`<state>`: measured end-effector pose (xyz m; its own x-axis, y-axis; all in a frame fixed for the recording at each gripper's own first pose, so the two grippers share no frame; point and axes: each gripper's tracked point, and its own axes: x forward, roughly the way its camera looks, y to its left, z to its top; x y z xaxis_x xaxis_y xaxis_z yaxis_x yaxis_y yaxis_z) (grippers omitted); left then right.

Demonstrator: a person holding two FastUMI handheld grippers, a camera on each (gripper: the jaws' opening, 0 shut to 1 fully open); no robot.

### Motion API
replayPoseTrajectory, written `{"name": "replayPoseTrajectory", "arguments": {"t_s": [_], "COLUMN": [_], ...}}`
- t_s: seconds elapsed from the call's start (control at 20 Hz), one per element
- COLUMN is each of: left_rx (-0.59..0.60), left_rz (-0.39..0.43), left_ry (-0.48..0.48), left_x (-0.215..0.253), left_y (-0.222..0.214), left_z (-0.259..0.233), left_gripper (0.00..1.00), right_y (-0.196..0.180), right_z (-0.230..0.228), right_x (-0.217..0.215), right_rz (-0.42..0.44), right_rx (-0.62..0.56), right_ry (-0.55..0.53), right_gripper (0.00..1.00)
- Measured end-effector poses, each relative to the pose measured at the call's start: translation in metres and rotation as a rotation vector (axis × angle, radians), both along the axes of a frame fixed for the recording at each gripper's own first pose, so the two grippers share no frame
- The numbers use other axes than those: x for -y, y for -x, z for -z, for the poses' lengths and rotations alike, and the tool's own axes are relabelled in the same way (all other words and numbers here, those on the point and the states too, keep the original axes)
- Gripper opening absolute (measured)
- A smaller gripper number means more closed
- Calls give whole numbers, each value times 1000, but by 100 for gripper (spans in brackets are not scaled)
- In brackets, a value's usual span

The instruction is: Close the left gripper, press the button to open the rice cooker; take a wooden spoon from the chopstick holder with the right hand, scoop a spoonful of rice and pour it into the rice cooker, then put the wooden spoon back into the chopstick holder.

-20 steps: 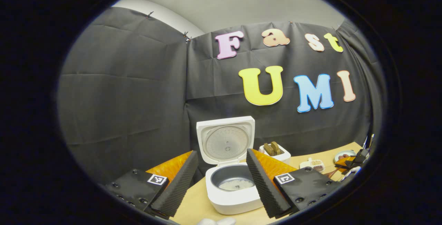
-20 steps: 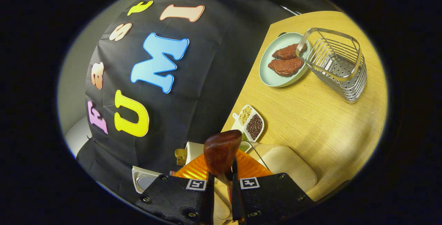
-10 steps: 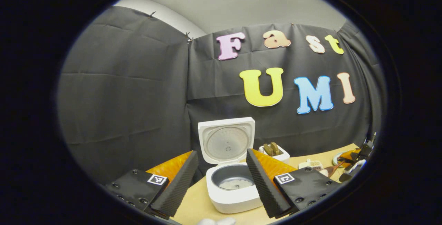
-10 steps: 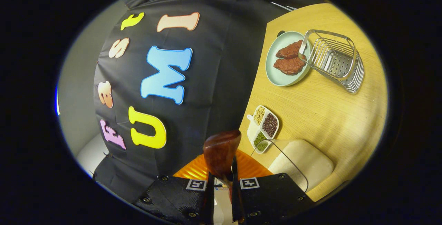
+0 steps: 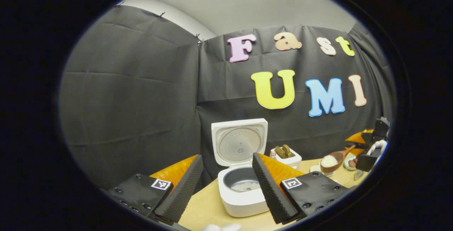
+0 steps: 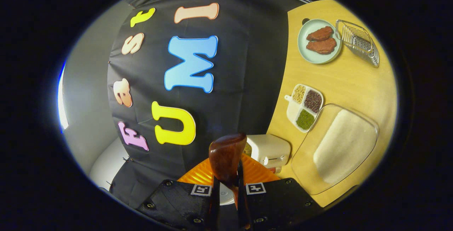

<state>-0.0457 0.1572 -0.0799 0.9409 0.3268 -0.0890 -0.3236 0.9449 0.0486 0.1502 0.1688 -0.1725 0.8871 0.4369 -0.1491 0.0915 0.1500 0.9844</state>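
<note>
My right tool, clamped on the loaded wooden spoon, seemingly sits right of the open rice cooker.

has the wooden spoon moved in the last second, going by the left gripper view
Yes. In the left gripper view the wooden spoon, loaded with rice, has risen clear of the table and come leftward, toward the open rice cooker.

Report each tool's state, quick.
Left tool: open, holding nothing, in front of the open rice cooker.
Right tool: shut on the wooden spoon, which carries rice.
</note>
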Motion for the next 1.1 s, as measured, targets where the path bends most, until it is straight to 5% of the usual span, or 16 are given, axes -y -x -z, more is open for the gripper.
{"name": "replayPoseTrajectory", "arguments": {"t_s": [0.6, 1.1], "left_rx": [5, -18], "left_rz": [-31, -64], "left_ry": [-32, -22], "left_x": [-8, -20], "left_y": [10, 7], "left_z": [2, 10], "left_gripper": [97, 97], "right_y": [-18, -31], "right_z": [2, 57], "right_x": [-220, -249], "right_rz": [-207, -202], "right_rx": [-18, 34], "right_ry": [-4, 292], "right_gripper": [21, 21]}}
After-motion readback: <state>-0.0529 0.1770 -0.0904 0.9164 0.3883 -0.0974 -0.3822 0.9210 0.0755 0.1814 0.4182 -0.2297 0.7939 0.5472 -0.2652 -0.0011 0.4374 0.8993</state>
